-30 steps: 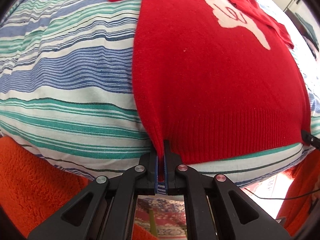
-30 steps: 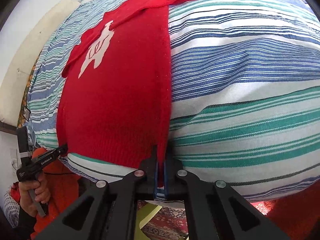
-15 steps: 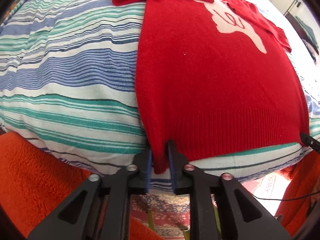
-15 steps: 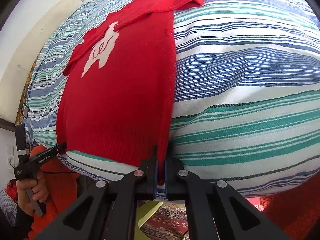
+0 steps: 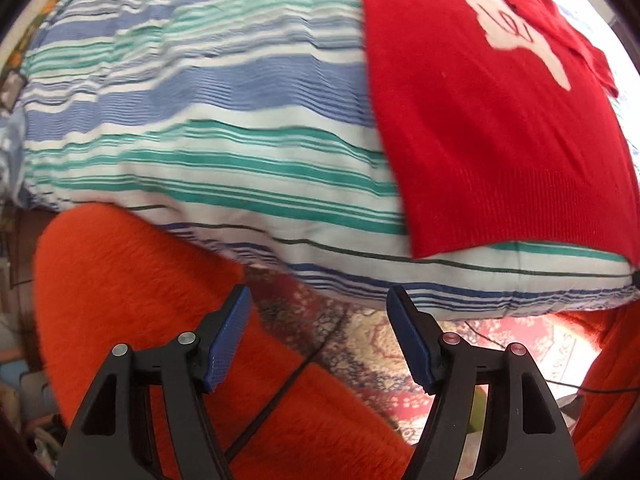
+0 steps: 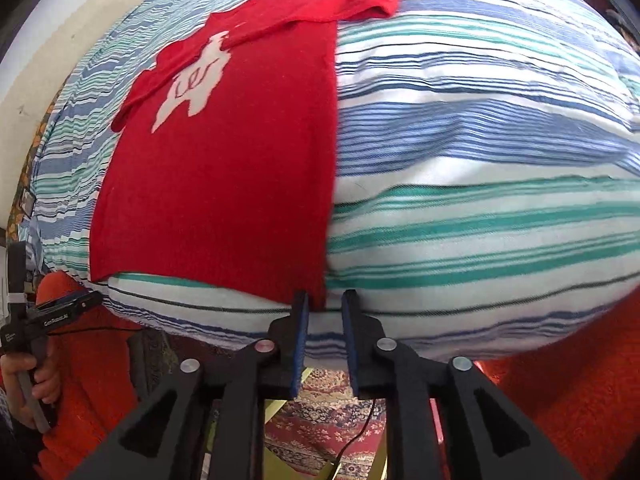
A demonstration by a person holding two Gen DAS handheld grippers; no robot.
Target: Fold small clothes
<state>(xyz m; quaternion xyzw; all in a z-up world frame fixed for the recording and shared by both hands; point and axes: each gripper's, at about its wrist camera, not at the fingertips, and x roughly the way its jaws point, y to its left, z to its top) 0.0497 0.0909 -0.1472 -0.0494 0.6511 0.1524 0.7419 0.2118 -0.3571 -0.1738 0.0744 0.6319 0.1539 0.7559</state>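
Note:
A small red sweater [image 5: 492, 128] with a white figure on the chest lies flat on the striped bedcover [image 5: 192, 128]; it also shows in the right wrist view [image 6: 224, 176]. My left gripper [image 5: 318, 308] is wide open and empty, off the bed's edge, down and left of the hem's left corner. My right gripper [image 6: 324, 304] is slightly open, its pads on either side of the hem's right corner without pinching it. The left gripper also shows at the left edge of the right wrist view [image 6: 86, 300].
The striped bedcover [image 6: 480, 168] bulges over the bed edge. Orange fleece [image 5: 132, 304] covers the person's legs below both grippers. A patterned rug [image 6: 320, 420] and a black cable [image 5: 280, 396] lie on the floor below.
Both grippers have opened and let go of the hem corners. The left one has opened wide and drawn back to the left off the bed; the right has opened a little in place.

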